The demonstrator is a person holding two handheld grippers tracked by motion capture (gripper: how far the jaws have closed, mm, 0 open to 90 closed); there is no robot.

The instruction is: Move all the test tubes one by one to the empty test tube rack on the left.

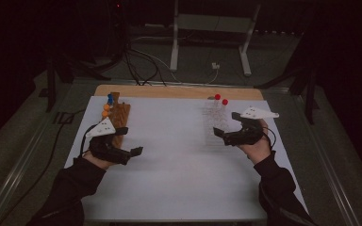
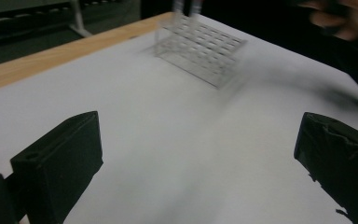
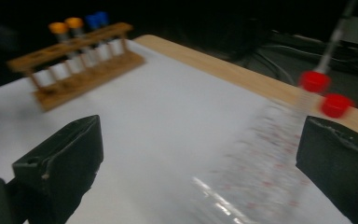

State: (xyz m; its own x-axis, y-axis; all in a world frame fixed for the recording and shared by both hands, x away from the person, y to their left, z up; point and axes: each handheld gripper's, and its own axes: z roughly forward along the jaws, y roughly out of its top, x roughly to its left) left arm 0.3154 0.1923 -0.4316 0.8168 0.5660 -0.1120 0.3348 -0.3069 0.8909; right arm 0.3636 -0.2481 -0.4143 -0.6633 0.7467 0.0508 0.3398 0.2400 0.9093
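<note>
A wooden rack [image 1: 120,114] stands at the table's far left and holds tubes with orange caps [image 1: 105,109] and blue caps [image 1: 110,98]. In the right gripper view the wooden rack [image 3: 74,60] lies far off to the left. A clear plastic rack [image 1: 215,120] at the far right carries two red-capped tubes [image 1: 221,99]. My left gripper [image 1: 129,141] hovers just right of the wooden rack, open, with only bare sheet between the jaws of the left gripper [image 2: 198,158]. My right gripper [image 1: 226,125] is open beside the clear rack [image 3: 261,163], with nothing gripped in the right gripper [image 3: 196,158].
A white sheet [image 1: 179,160] covers the wooden table [image 1: 179,91], whose far edge shows bare. Beyond it on the floor are cables [image 1: 141,66] and a metal stand [image 1: 212,28]. The clear rack [image 2: 198,46] lies ahead in the left gripper view.
</note>
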